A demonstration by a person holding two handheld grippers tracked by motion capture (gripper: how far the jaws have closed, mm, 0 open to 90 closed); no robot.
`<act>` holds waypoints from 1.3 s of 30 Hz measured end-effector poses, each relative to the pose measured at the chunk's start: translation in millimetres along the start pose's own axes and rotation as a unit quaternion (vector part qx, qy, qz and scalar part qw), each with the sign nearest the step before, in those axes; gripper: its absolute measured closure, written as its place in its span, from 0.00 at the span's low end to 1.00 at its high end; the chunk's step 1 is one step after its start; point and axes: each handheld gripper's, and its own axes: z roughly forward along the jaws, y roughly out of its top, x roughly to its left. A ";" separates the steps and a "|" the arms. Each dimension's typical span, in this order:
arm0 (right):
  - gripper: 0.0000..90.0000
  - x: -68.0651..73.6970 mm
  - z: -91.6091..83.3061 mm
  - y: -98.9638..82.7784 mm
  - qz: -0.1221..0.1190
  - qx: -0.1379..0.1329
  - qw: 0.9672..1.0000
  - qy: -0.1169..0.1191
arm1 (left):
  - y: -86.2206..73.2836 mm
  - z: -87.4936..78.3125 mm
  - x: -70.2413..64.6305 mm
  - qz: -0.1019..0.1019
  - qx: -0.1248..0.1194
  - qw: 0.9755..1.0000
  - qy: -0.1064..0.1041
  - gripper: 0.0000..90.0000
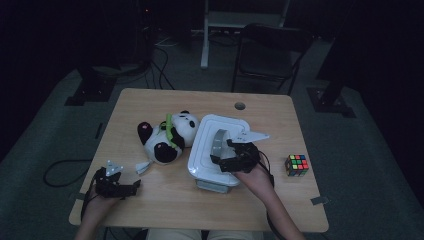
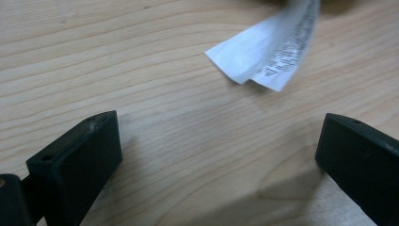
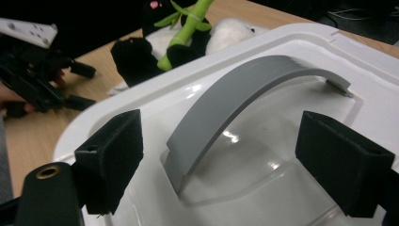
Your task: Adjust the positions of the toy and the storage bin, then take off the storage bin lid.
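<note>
Your left gripper (image 1: 131, 187) rests at the near-left of the wooden table (image 1: 150, 100), jaws spread wide over bare wood and gripping nothing. Just beyond them lies a white fabric tag (image 2: 270, 49) sewn to the plush panda; it carries fine black print and a small triangle symbol, but the text is too blurred to read.

The plush panda (image 1: 167, 136) lies on its back at the table's centre-left, black and white, with a pink paw pad and a green bamboo sprig (image 3: 188, 30) across its chest.

Your right gripper (image 1: 223, 151) hovers over the white plastic lid (image 1: 207, 137), which sits just right of the panda. Its 2 jaws stand wide apart, 1 on either side of the curved grey handle (image 3: 235, 101), and neither touches it. The handle arches over a glossy recess in the lid.

A Rubik's cube (image 1: 297, 165), its colours scrambled, sits apart near the right edge. A round hole (image 1: 240, 106) marks the table's far side. No brand name is legible anywhere.
</note>
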 end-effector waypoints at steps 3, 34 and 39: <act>0.21 0.8 3.7 0.0 -0.010 0.011 1.000 0.003 | 0.0 0.0 -0.1 0.000 0.000 1.000 -0.001 0.02; 0.34 6.9 10.7 7.6 -0.055 0.047 0.997 0.002 | -0.6 -0.8 -3.5 -0.004 0.001 1.000 0.006 0.02; 0.43 5.0 10.6 6.4 -0.049 0.041 0.998 0.008 | -0.9 -1.0 -3.9 -0.004 0.001 1.000 0.006 0.02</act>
